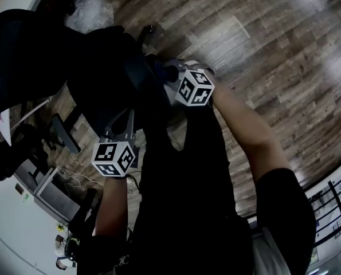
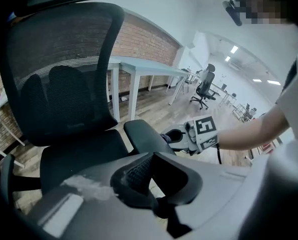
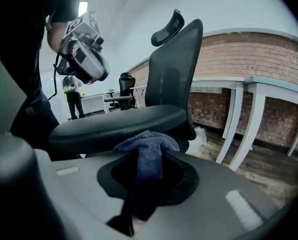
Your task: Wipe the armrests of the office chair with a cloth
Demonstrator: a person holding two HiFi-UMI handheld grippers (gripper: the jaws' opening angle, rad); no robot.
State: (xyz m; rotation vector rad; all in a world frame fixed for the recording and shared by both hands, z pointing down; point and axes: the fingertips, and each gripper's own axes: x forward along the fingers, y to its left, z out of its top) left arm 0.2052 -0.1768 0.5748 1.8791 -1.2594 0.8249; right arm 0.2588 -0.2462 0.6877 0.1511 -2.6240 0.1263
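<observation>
Right gripper (image 3: 144, 171): I am holding it closed on a blue-grey cloth (image 3: 147, 145). The jaws are pinching a fold of it, and the bunched end is standing up past the tips. That bunch is sitting right at the near edge of the armrest (image 3: 119, 126), a long dark pad running across the right gripper view just behind the cloth. I cannot tell whether it is touching the pad or stopping just short. Beyond the pad the chair's mesh backrest (image 3: 175, 69) is rising upright, with the headrest (image 3: 168, 26) on top.

Left gripper (image 2: 151, 170): I am holding it with the jaws apart and nothing between them, one ribbed pad showing its face. It is hovering on the near side of the seat (image 2: 83, 156), apart from the armrest and touching no part of the chair.

Surroundings: a white table (image 2: 149, 69) is standing behind the chair against a brick wall (image 2: 141, 39). The floor (image 1: 262, 50) is wood plank, and a crumpled clear plastic bag (image 1: 90, 10) is lying on it beyond the chair. A person (image 3: 73, 98) is standing far off in the room
</observation>
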